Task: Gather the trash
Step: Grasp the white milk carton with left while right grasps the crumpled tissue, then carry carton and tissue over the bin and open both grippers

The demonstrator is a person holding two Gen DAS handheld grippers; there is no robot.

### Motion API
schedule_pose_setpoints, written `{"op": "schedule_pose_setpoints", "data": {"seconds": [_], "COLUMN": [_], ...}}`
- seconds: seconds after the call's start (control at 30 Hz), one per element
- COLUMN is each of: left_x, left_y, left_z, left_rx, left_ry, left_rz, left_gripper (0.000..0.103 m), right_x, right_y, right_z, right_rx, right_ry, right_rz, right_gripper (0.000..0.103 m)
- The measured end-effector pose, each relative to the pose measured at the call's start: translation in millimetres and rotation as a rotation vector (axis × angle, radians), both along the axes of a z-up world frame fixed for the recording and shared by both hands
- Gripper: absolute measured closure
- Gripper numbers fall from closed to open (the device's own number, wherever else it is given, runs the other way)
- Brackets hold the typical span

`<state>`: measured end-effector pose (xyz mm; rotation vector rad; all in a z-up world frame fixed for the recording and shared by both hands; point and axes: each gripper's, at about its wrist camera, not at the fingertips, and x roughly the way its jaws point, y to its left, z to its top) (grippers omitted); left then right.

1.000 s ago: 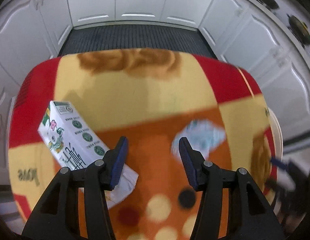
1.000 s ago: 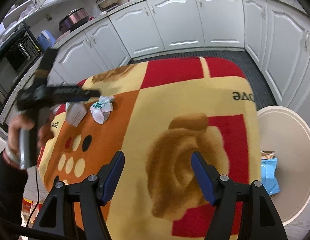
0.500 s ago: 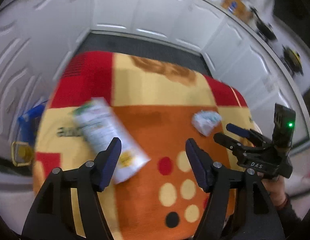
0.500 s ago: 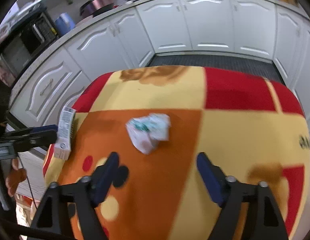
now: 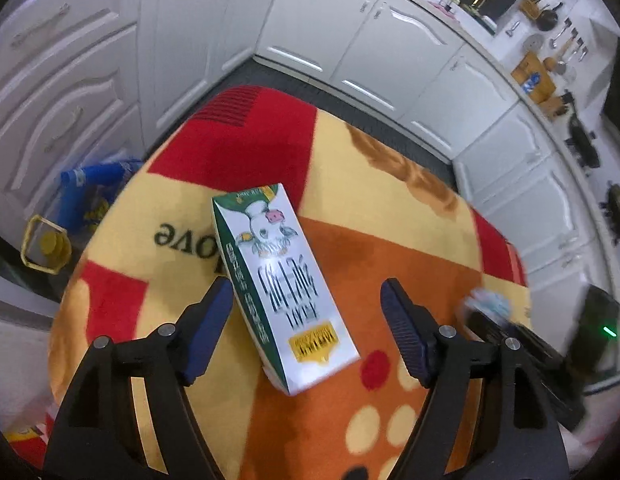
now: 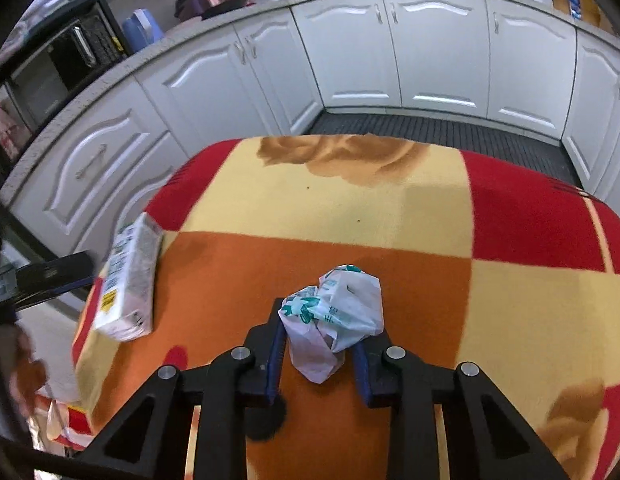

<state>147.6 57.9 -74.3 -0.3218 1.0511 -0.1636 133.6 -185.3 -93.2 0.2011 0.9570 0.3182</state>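
**Observer:** Kitchen cabinets all round, patterned blanket over the worktop (image 6: 350, 208). What do I have nearest?

**Operator:** Nearest, my right tongs (image 6: 320, 346) have just been closing and now pinch the crumpled plastic bag (image 6: 334, 312) between the pads. It's soft and nearly weightless, I'd judge, so it squashes rather than slips; the bunched middle is the place to hold.

**Observer:** And the left?

**Operator:** My left tongs (image 5: 305, 320) have just been opening and stand wide, pads astride the milk carton (image 5: 281, 280) but not pressing it. It lies flat on the orange patch. Stiff card, probably light if empty, smooth-sided; I'd take it across the narrow sides, mid-length.

**Observer:** Any bin?

**Operator:** None I can make out. Whether the carton holds anything, I cannot tell.
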Motion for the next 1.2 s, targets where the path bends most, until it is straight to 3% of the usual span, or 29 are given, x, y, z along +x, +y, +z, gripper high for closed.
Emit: {"op": "schedule_pose_setpoints", "data": {"seconds": [0.2,0.23,0.27,0.57,1.2], "left_x": [6.3,6.0,3.2,-47.6,-109.0], "left_y": [-10.4,-10.2,-9.6,-56.3,-213.1], "left_z": [-29.2,-32.5,-33.6,9.7,43.7], "left_rx": [0.059,0.050,0.039,0.015,0.006], "left_ry": [0.044,0.050,0.048,-0.105,-0.217], "left_rz": [0.023,0.023,0.024,-0.121,-0.462], "left_gripper": [0.029,0.037,0.037,0.046,0.047], "right_x": [-35.8,-39.3,-46.2,-94.5,-166.1], "right_y": [-18.8,-21.0,-25.9,-62.2,-155.2], "right_z": [14.9,15.3,16.4,29.6,37.8], "right_rx": [0.011,0.013,0.012,0.025,0.018], "right_ry": [-0.021,-0.022,-0.024,-0.066,-0.081], "right_rz": [-0.007,-0.010,-0.017,-0.088,-0.296], "right_gripper": [0.075,0.075,0.075,0.075,0.075]}}
